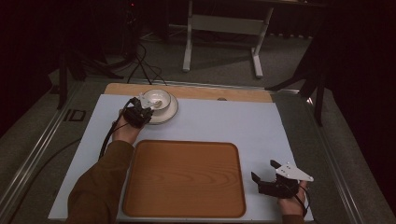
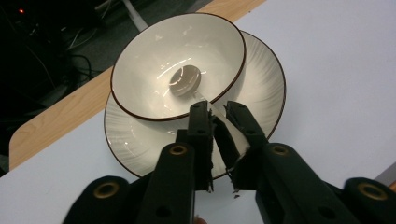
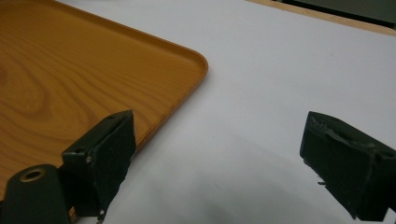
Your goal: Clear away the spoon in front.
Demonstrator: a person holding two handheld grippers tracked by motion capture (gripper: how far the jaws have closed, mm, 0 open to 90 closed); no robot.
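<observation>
A white bowl with a dark rim stands on a white plate at the far left of the table. A white spoon lies in the bowl, its handle sticking out over the near rim. My left gripper has its jaws narrowed onto that handle, which runs between the pads. In the high view, the left gripper sits at the bowl. My right gripper rests open at the near right, with nothing between its fingers.
A wooden tray lies in the near middle of the white mat, its corner just left of the right gripper. The wooden table edge runs along the far side. A stand and cables are on the floor beyond.
</observation>
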